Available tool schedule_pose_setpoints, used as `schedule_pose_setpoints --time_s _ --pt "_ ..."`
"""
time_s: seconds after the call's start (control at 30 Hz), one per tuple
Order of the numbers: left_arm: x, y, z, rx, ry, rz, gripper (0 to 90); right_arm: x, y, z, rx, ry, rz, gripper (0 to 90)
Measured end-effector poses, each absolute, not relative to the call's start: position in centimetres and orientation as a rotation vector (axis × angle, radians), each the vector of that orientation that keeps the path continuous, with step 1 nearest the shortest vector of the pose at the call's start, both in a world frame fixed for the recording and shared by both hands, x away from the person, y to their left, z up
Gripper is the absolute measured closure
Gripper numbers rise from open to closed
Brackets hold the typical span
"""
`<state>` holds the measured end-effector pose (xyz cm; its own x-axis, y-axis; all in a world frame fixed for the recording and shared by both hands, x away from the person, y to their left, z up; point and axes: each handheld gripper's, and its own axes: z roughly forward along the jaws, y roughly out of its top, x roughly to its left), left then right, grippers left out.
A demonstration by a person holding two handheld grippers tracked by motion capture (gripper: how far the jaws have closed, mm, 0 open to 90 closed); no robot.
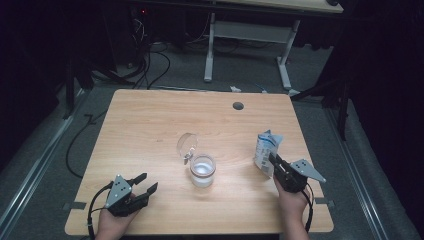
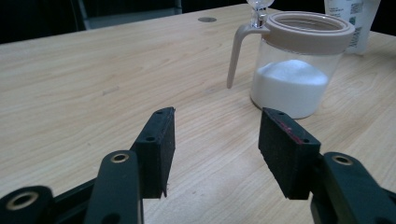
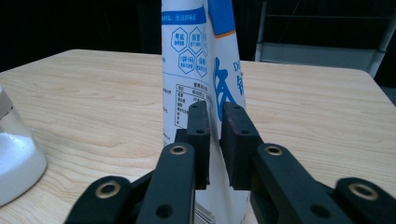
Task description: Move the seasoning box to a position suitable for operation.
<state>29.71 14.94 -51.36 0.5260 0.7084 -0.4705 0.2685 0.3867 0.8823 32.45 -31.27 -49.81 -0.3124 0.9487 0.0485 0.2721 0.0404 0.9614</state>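
Since the pouch [image 3: 205, 60] at centre frame is soft, light and crumple-prone, my right hand-held gripper [image 3: 215, 140] pinches its flat side edge, jaws narrow, barely loosening.

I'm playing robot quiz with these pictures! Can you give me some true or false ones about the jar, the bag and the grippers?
1. The jar has white powder in it. True.
2. The jar's lid is shut. False: the lid stands flipped open.
3. The right gripper has the bag between its jaws. True.
4. The bag lies flat on the table. False: it stands upright.
5. The left gripper holds the jar. False: its jaws are open with nothing in them, short of the jar.
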Motion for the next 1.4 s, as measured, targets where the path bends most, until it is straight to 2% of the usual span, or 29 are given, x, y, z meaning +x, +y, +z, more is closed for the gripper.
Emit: schedule_pose_setpoints --time_s 0.23,0.7,1.0,1.4 --pt "29.8 14.8 -51.5 1.203 1.039 0.356 46.1 32.6 -30.7 -50.1 1.254 1.669 1.255 64.2" --pt "30.0 14.7 -51.7 1.222 1.058 0.356 44.7 32.6 -30.4 -50.4 1.274 1.689 1.199 53.5" --pt "30.5 14.4 -51.9 1.245 1.077 0.371 42.8 32.8 -30.5 -50.4 1.291 1.698 1.182 50.1" --pt "31.0 13.9 -51.9 1.239 1.084 0.377 41.4 31.7 -30.5 -50.1 1.294 1.690 1.152 52.3"
